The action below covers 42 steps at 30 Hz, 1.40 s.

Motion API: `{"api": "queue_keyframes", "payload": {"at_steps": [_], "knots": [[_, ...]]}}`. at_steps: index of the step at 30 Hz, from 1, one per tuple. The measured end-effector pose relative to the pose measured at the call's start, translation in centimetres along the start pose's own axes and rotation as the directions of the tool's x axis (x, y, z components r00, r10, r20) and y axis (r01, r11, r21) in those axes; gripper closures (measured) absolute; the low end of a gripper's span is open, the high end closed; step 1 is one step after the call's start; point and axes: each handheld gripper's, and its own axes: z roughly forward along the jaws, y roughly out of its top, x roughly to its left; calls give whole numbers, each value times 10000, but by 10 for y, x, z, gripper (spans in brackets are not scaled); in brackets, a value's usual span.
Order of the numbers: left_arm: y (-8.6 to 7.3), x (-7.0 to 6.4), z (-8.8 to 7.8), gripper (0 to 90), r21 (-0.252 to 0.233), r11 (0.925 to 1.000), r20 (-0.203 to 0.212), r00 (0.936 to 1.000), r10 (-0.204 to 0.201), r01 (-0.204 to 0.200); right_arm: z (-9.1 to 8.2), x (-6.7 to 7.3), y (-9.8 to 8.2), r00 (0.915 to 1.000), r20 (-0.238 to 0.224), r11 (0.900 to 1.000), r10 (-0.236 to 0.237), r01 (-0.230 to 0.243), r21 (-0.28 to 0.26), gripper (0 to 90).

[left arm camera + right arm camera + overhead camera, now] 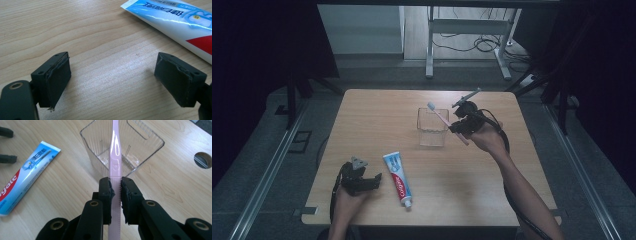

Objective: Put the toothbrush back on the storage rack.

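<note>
Pink toothbrush [115, 157] clamped in the right gripper [116, 191], jaws pressed on the handle from both sides. Long axis runs straight out from the jaws; in the high view the toothbrush [443, 117] slants up and left, bristle head highest, over the far rim of the clear cup [432, 127]. Handle tail sticks out on the near side of the right gripper [462, 125].

Cup stands upright, mid-table toward the right, mouth open upward. In the right gripper view the cup [150, 147] lies directly ahead of the jaws, the brush shaft crossing above its opening. Bristle end runs out of the top of that view; whether it touches the far wall is hard to tell, probably clear of it.

The key relation: the brush is lined up over the cup mouth but tilted, not plumb. Dropping it in likely needs the head tipped down into the opening. Right hand is the nearer one by far.

Toothpaste tube [398, 178] lies flat, near centre, cap toward the near edge. Left gripper [362, 181] rests just left of it, jaws wide apart, nothing between them; bare table [100, 50] under them.
</note>
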Motion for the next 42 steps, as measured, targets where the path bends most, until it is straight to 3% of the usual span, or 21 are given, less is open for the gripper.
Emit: {"api": "queue_keyframes", "payload": {"at_steps": [16,42], "knots": [[0,0,0,136,0,10000,-8,10000,-47,47,21,-4,24,9999,23,9993,-110,111,-359,785],[0,0,0,136,55,10000,7,10000,50,-50,54,-11,56,9997,117,9949,236,-223,-988,785]]}}
